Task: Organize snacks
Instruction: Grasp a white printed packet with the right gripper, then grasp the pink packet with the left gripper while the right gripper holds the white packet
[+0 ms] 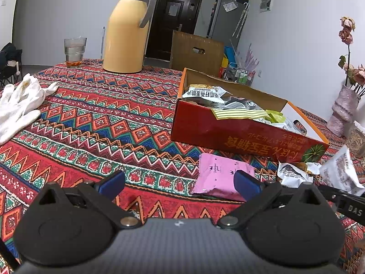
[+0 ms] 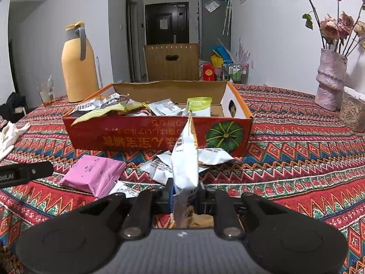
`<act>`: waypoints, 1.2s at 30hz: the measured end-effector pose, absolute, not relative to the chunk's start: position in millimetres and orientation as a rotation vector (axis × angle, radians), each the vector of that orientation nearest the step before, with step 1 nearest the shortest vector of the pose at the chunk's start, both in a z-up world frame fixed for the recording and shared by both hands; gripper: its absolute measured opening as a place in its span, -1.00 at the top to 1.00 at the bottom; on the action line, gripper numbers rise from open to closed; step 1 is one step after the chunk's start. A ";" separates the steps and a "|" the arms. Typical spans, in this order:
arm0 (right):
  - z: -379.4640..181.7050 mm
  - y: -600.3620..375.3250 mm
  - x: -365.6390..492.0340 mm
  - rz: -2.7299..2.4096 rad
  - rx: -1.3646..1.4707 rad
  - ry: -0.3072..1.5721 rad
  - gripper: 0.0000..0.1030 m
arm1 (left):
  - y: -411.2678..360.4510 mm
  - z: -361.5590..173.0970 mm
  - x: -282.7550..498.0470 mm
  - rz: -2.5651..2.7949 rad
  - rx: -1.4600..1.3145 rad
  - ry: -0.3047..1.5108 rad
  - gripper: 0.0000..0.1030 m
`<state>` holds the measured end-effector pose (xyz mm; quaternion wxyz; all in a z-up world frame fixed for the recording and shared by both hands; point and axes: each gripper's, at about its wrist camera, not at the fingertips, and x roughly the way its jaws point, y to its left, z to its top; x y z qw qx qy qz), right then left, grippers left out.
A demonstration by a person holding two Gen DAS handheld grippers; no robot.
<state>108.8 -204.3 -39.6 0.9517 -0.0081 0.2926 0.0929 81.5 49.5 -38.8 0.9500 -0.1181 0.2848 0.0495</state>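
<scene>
A woven cloth in red, blue and green zigzags covers the worktop (image 2: pixel 296 137). On it sits a shallow red cardboard tray (image 2: pixel 141 134) with an orange rim, a green pumpkin printed on its front wall, and crinkled foil and plastic snack packets (image 2: pixel 159 107) piled loosely inside. In front of the tray lie a flat pink packet (image 2: pixel 93 173) with crimped ends and a few crumpled white wrappers (image 2: pixel 159 169).

The right gripper (image 2: pixel 183 193) is clenched on a white foil snack packet (image 2: pixel 184 164), pinching its lower end so the glossy, creased bag stands upright and edge-on, raised off the cloth just in front of the tray.

The left gripper (image 1: pixel 180 182) hangs released, its blue pads (image 1: pixel 111 182) spread wide apart and holding nothing; the right-hand pad sits over the near edge of the pink packet, though I cannot tell whether it touches.

Farther back stand a smooth yellow thermos jug (image 1: pixel 125 34) with a grey handle and a ribbed glass tumbler (image 1: pixel 74 50). Soft white cotton gloves (image 1: pixel 20 105) lie crumpled at the left, and a lumpy pink vase (image 2: pixel 330 80) of dried roses stands at the right.
</scene>
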 end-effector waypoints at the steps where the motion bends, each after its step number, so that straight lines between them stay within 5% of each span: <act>1: -39.6 -206.4 107.4 0.191 -0.012 0.591 0.71 | 49.7 -38.9 81.5 0.102 -0.241 0.579 -1.00; 19: -35.7 -245.3 124.5 0.197 0.010 0.514 0.71 | 0.7 -16.3 106.0 0.093 -0.057 0.677 -1.00; 36: -56.7 -257.2 135.5 0.226 0.089 0.526 0.71 | -24.8 -54.4 171.0 0.083 -0.075 0.810 -1.00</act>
